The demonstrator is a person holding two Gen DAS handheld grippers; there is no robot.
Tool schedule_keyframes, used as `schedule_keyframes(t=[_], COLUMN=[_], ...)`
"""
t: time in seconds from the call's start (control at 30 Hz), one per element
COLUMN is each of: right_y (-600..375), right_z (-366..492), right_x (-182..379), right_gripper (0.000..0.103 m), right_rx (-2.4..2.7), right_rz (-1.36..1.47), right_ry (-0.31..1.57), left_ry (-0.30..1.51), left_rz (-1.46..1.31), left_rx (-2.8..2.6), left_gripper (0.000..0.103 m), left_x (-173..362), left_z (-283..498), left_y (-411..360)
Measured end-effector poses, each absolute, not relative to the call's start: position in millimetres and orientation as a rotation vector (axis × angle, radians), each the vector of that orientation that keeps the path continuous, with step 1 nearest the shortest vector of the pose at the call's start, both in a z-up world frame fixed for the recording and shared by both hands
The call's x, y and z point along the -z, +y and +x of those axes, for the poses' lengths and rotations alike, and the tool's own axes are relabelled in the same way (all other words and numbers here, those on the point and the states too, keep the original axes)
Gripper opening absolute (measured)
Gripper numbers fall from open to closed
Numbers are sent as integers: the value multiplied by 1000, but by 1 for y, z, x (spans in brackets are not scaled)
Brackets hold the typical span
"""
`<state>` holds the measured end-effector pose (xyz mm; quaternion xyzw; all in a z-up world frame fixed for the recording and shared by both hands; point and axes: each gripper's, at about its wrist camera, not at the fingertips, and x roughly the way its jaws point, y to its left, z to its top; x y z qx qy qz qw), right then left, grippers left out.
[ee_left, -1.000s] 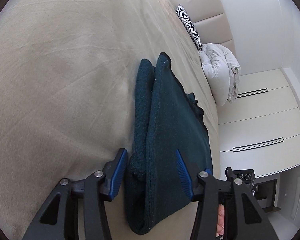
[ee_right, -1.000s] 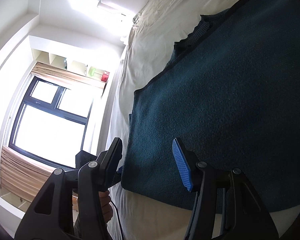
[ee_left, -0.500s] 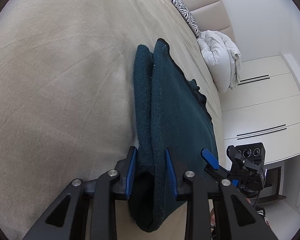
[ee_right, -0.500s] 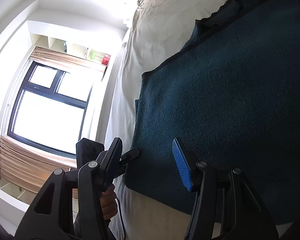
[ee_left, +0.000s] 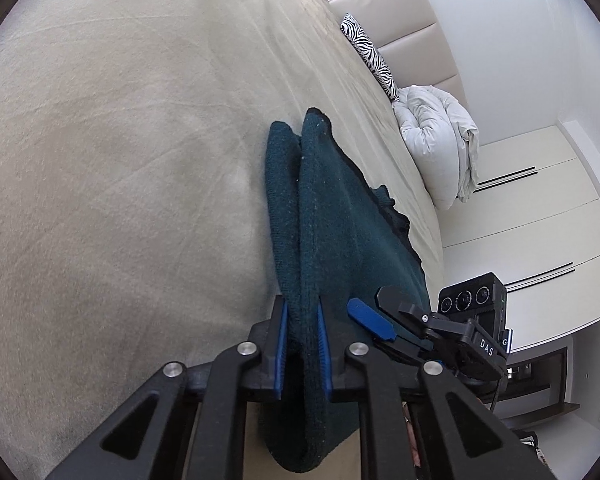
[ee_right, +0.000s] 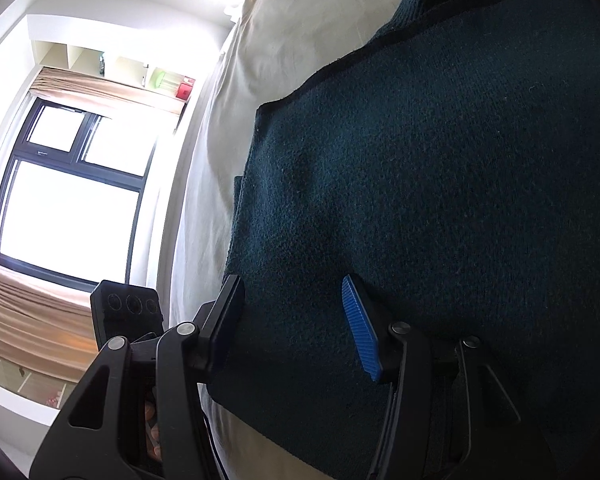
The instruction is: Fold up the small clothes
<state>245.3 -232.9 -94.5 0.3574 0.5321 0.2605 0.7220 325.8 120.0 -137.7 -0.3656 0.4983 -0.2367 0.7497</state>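
Two hand-held grippers were at the near edge of a dark teal knit garment (ee_left: 340, 216) lying on a beige bed (ee_left: 120, 140). The left hand-held gripper (ee_left: 302, 346) had just been closing, and its blue pads pinched a doubled fold of the garment's near left edge. The right hand-held gripper (ee_right: 296, 328) stood spread with the garment's near right corner between its jaws; the jaws had just been narrowing, but the pads did not yet press the cloth. Judged step: securing both near corners ahead of a fold. The next move would call for the right gripper to close on its corner, then for both to lift together and carry the near edge towards the far one, keeping it level. Farther off lay the garment's dark-trimmed far edge, then a zebra pillow (ee_left: 370, 56) and a white duvet (ee_left: 436, 148) by the headboard.
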Motion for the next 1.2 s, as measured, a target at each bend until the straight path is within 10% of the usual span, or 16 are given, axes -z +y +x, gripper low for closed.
schedule_keyframes(t=[0.47,0.87,1.03,1.2], right_y=[-342,-449,-442,-431], right_z=[250,265,272,269], right_x=[85,105,108,119], right_gripper=[60,69,59,19], right_rx=[-636,-637,-629,-566], right_rz=[1154,1208,1110,1013], right_ry=[1060,1068,1122,1206], left_ry=[1004,1066,1020,923], left_rz=[-511,-310,-335,-324], left_rx=[621,737,766,810], left_gripper=[13,15,20,36], left_x=[51,95,91,60], left_z=[324,308,299,273], left_y=[-5,-169,-157,-127])
